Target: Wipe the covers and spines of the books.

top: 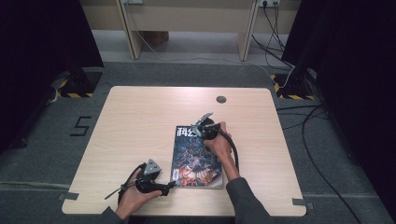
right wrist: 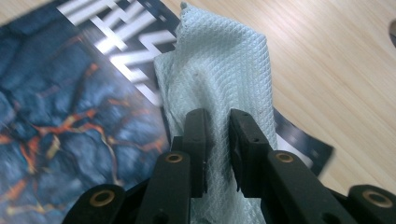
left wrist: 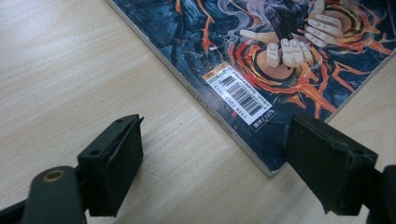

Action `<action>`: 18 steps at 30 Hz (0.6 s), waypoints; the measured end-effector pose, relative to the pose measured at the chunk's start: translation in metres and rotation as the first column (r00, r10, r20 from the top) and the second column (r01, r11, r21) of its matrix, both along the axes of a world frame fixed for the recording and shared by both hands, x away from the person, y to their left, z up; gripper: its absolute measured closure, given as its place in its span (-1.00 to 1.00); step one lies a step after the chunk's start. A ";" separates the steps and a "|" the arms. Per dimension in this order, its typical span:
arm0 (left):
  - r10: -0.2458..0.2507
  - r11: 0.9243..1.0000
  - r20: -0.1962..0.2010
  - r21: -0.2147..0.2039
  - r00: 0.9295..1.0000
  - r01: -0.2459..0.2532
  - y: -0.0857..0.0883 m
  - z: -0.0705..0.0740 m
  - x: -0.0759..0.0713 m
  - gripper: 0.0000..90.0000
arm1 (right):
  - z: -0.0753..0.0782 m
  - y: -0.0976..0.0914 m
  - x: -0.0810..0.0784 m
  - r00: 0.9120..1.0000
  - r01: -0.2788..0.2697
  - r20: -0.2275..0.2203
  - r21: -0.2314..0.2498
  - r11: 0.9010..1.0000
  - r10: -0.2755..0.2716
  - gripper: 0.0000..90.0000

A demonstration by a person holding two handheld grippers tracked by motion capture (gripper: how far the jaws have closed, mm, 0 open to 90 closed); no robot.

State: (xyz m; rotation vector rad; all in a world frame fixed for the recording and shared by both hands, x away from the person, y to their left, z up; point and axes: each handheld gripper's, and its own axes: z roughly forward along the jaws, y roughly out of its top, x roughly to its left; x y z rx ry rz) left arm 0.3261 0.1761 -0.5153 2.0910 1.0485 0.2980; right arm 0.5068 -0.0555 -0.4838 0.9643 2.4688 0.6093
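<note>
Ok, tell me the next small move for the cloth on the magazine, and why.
Probably draw the right gripper down the magazine cover: its jaws pinch a pale cloth lying at the title end, so the rest looks unwiped. The left gripper stands open at the near corner.

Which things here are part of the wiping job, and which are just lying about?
In the job:
- magazine, flat on the table
- pale cloth, pinched in the right gripper over the magazine's title end
- left gripper, jaws open at the magazine's barcode corner

Lying about:
- round cable port in the table
- floor cables
</note>
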 end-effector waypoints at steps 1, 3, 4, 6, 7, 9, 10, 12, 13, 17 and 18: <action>0.000 1.000 0.000 -0.001 1.000 0.000 0.000 0.000 0.000 -0.60 | 0.000 0.006 0.001 1.000 -0.006 0.003 0.003 1.000 0.006 0.73; 0.003 1.000 0.002 -0.001 1.000 -0.003 0.000 0.000 -0.001 -0.60 | -0.001 0.015 0.002 1.000 -0.013 -0.002 0.009 1.000 0.013 0.73; 0.004 1.000 0.002 -0.001 1.000 -0.004 0.000 0.000 -0.001 -0.59 | 0.000 0.019 0.003 1.000 -0.019 -0.003 0.007 1.000 0.019 0.73; 0.000 1.000 0.002 0.001 1.000 0.000 0.000 0.000 0.000 -0.59 | 0.000 0.028 0.005 1.000 -0.026 -0.006 0.004 1.000 0.027 0.73; 0.000 1.000 0.001 0.000 1.000 0.000 0.000 0.000 0.000 -0.59 | 0.000 0.031 0.006 0.999 -0.039 -0.005 0.006 0.999 0.039 0.73; 0.001 1.000 0.000 -0.001 1.000 -0.001 0.000 0.000 0.000 -0.59 | -0.001 0.038 0.008 0.998 -0.055 -0.011 0.017 0.998 0.055 0.73; 0.001 1.000 0.000 -0.001 1.000 -0.001 0.000 0.000 0.000 -0.59 | -0.001 0.040 0.008 0.999 -0.052 -0.012 0.021 0.998 0.052 0.73; -0.004 1.000 0.000 0.000 1.000 0.004 0.000 0.000 0.000 -0.59 | -0.001 0.046 0.008 0.998 -0.061 -0.014 0.026 0.998 0.061 0.73; -0.001 1.000 0.000 0.000 1.000 0.001 0.000 0.000 0.000 -0.59 | -0.001 0.047 0.008 0.997 -0.073 -0.012 0.034 0.997 0.074 0.73; -0.002 1.000 -0.001 0.000 1.000 0.002 0.000 0.000 0.000 -0.59 | -0.002 0.057 0.004 0.993 -0.117 -0.009 0.034 0.993 0.118 0.73; 0.000 1.000 0.000 -0.001 1.000 0.000 0.000 0.000 0.000 -0.59 | -0.002 0.059 0.002 0.992 -0.125 -0.007 0.030 0.992 0.125 0.73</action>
